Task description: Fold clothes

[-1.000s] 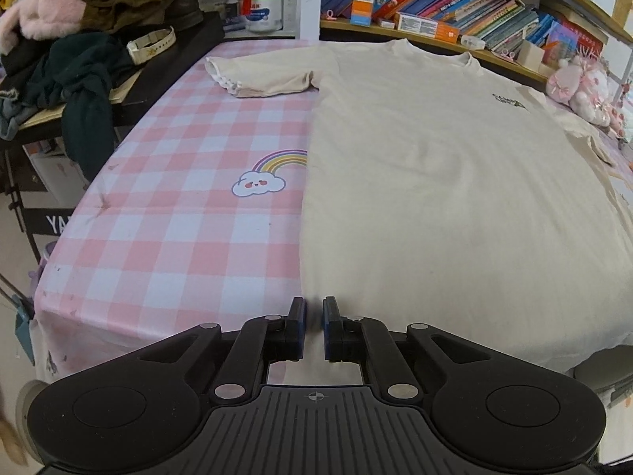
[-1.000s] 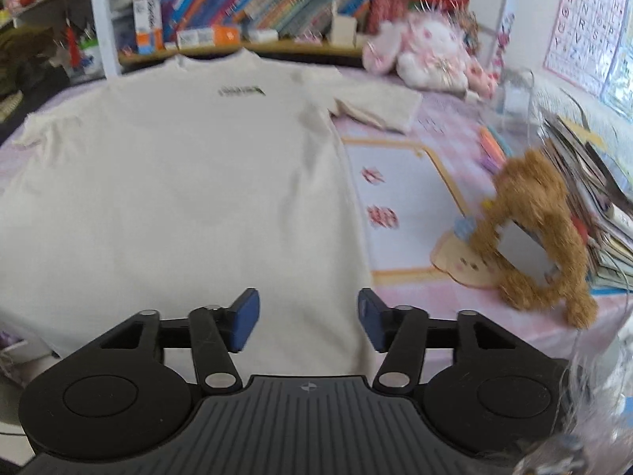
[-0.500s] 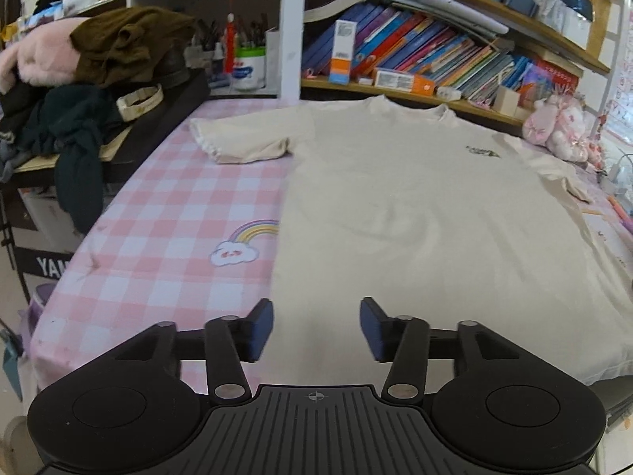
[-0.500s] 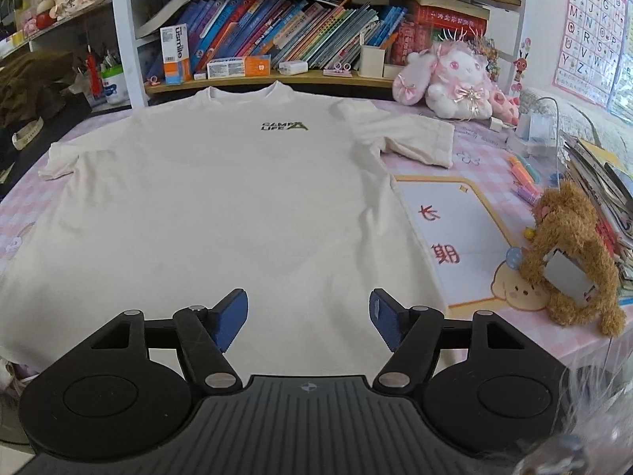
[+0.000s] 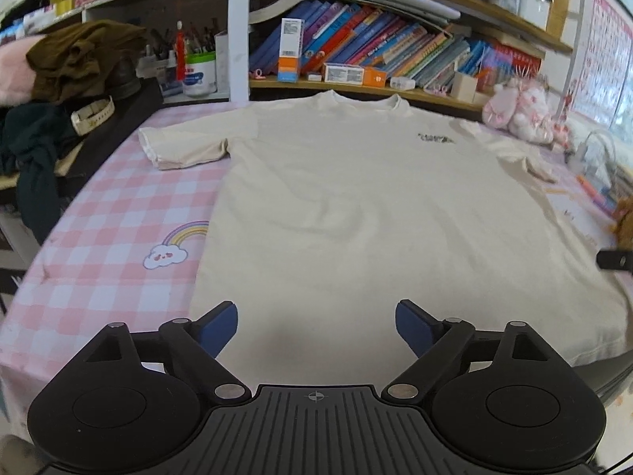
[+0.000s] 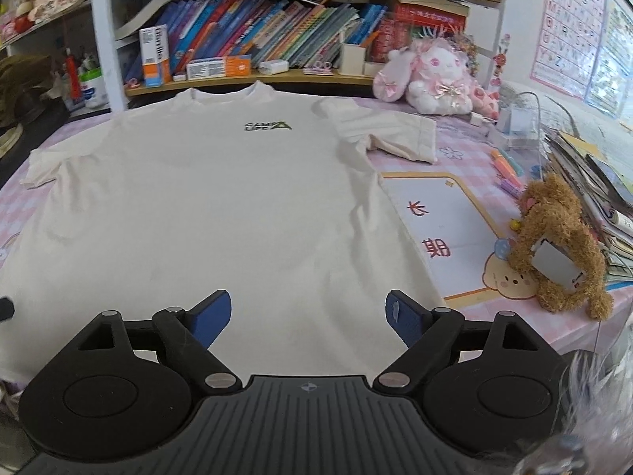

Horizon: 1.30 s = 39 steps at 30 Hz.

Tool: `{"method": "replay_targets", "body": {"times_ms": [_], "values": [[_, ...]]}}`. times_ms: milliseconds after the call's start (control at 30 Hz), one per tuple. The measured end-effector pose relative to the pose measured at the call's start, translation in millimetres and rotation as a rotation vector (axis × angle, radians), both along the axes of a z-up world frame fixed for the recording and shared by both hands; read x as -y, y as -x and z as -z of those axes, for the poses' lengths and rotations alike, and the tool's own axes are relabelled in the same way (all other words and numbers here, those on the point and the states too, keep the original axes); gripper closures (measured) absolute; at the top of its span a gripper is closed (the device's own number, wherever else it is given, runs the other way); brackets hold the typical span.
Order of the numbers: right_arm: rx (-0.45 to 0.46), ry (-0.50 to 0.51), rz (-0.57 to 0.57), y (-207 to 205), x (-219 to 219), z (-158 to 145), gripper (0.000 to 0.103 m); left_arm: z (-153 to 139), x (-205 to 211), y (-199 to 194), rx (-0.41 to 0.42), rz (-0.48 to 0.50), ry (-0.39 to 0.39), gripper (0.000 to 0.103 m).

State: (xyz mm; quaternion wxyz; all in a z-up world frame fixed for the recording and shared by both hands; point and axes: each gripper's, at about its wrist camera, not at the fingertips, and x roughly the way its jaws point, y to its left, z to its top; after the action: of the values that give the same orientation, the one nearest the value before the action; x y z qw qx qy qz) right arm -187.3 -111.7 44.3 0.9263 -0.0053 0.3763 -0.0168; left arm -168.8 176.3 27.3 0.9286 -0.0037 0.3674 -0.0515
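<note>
**Cream T-shirt lying flat ahead of two open, empty jaws**

Shirt first: a cream short-sleeved T-shirt (image 5: 356,213) lies spread face up on the tabletop (image 5: 103,237), which wears a pink-and-white checked cloth. The neckline points away from both jaws, and the hem sits just ahead of them, reaching the near edge.

Left of the left gripper's (image 5: 316,326) jaws, the checked cloth shows a printed rainbow and cloud (image 5: 174,247). Farther ahead on that side, the left sleeve (image 5: 182,148) sticks out flat. These jaws stand wide apart and hold nothing, over the hem.

The right gripper (image 6: 308,316) is likewise spread wide and empty, over the hem. Ahead of its jaws a small dark chest logo (image 6: 268,126) shows. The right sleeve (image 6: 391,134) lies ahead and to the right, slightly rumpled. Right of the jaws sits a fuzzy brown plush toy (image 6: 554,245).

The fabric looks soft, thin and matte, with shallow wrinkles. No fold shows in it; the shirt lies fully spread. Judging by that, folding calls for each gripper to pinch an edge, likely a sleeve or side, and carry it across the body without dragging the rest.
</note>
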Motion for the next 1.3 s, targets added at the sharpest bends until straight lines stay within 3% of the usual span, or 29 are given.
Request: {"method": "replay_targets", "body": {"times_ms": [333, 767, 1300], "values": [[-0.003, -0.004, 0.038, -18, 12, 4, 0.017, 4, 18, -21, -0.024, 0.001, -0.026, 0.013], [-0.031, -0.054, -0.024, -95, 63, 19, 0.017, 10, 68, -77, -0.102, -0.092, -0.036, 0.013], [-0.069, -0.12, -0.089, -162, 120, 35, 0.017, 13, 139, -116, -0.15, -0.113, -0.096, 0.013]]}}
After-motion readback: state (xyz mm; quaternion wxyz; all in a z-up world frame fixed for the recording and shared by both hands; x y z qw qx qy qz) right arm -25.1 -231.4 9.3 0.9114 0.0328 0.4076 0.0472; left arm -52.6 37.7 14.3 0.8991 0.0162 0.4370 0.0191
